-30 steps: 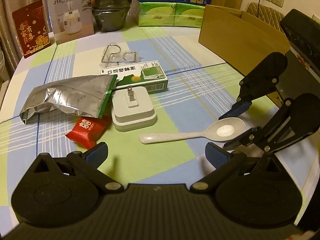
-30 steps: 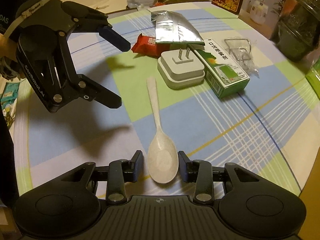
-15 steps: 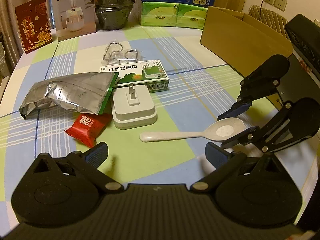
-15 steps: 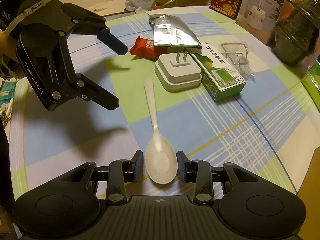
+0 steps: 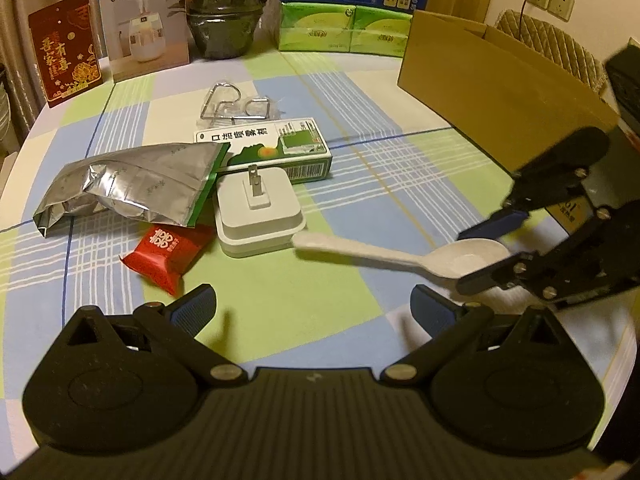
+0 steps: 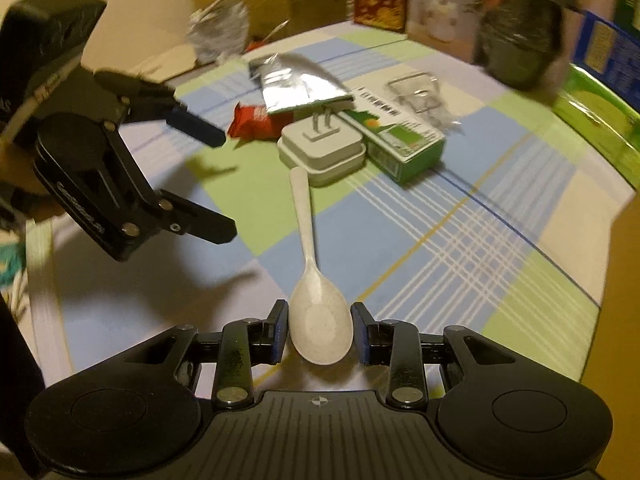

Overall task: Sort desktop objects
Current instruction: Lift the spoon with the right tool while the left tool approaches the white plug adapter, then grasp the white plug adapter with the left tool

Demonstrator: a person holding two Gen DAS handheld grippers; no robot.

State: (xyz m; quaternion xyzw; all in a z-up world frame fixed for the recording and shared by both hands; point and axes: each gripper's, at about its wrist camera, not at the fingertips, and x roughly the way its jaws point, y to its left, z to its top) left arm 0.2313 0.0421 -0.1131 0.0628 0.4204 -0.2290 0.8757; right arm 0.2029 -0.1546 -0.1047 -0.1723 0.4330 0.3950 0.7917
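Right claw [image 6: 319,333] grips the spoon [image 6: 316,288] by its bowl, raised above the worktop [image 6: 460,240]; handle extends straight ahead toward the charger [image 6: 322,148]. Left claw [image 5: 312,304] hangs open, farther off.

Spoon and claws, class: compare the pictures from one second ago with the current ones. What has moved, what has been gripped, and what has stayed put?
The right claw, closed on the bowl of the pale plastic spoon, has lifted it: the handle now floats above the checked tablecloth, its tip over the white plug adapter's edge. The left claw stays open and empty. Silver foil pouch, red packet and green box lie unchanged.
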